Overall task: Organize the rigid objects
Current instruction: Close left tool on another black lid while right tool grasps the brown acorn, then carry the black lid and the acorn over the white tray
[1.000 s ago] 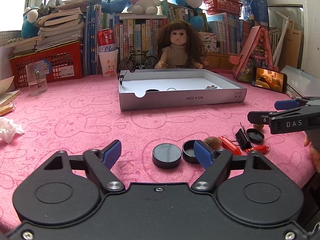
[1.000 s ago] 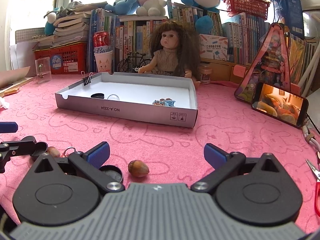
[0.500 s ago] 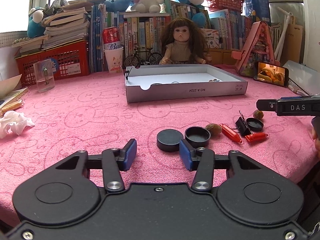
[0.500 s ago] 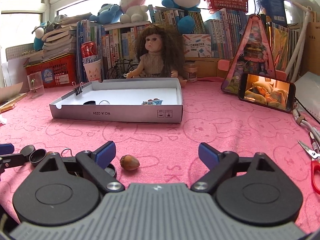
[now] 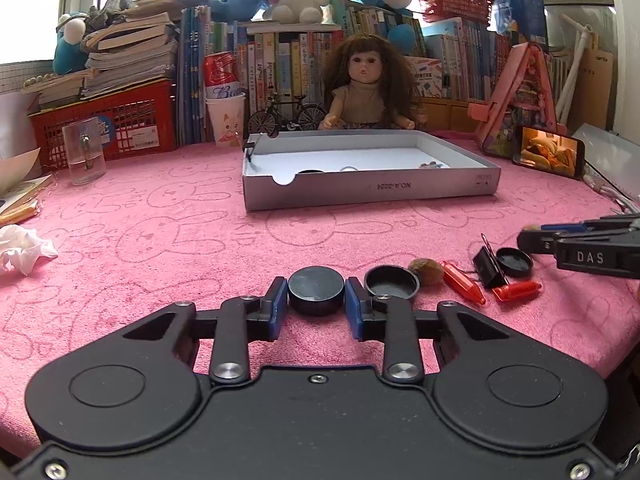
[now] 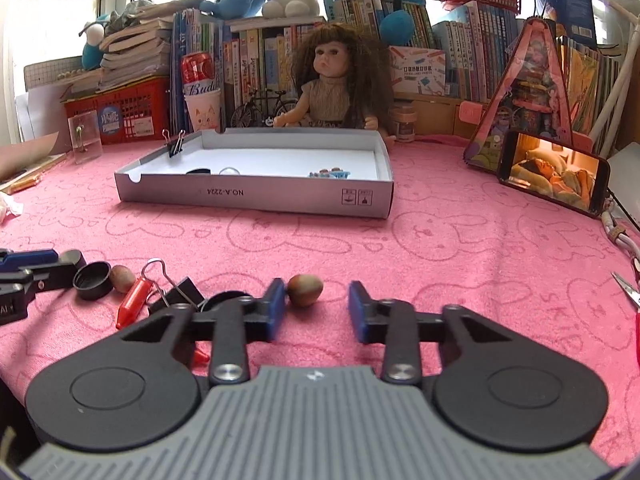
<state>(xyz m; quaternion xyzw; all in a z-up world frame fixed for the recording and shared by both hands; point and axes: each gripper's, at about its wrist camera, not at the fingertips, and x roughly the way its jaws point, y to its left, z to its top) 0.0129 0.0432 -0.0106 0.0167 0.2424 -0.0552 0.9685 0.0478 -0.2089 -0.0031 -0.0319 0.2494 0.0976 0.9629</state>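
I am working the pick-up step with both hands at once. My left gripper [image 5: 316, 302] is closing narrow on the solid black cap [image 5: 316, 288], which is sitting on the pink cloth [image 5: 160, 248] dead ahead at twelve o'clock, with a blue pad touching each side. My right gripper [image 6: 316, 302] is closing in too, now narrow, around a brown nut [image 6: 306, 288]. The nut is lying against the pad at eleven o'clock, and a gap is still showing on the one o'clock side, so I am judging it not yet pinched.

Next I am expecting to lift both pieces and carry them to the grey box [image 5: 368, 194], far out at twelve o'clock. That is calling for a firm squeeze on the nut first, since its rounded shell is likely to roll or squirt out.

Counting from the left view:
- I am seeing three black caps: mine, an upturned one [image 5: 392, 280] at one o'clock, and a smaller one [image 5: 514, 262] at two o'clock.
- There are two nuts; the second [image 5: 426, 270] is touching the upturned cap.
- There are two red crayon-like pieces [image 5: 464, 285].
- There are two binder clips, one on the cloth [image 5: 490, 266] and one on the box rim [image 6: 176, 146].
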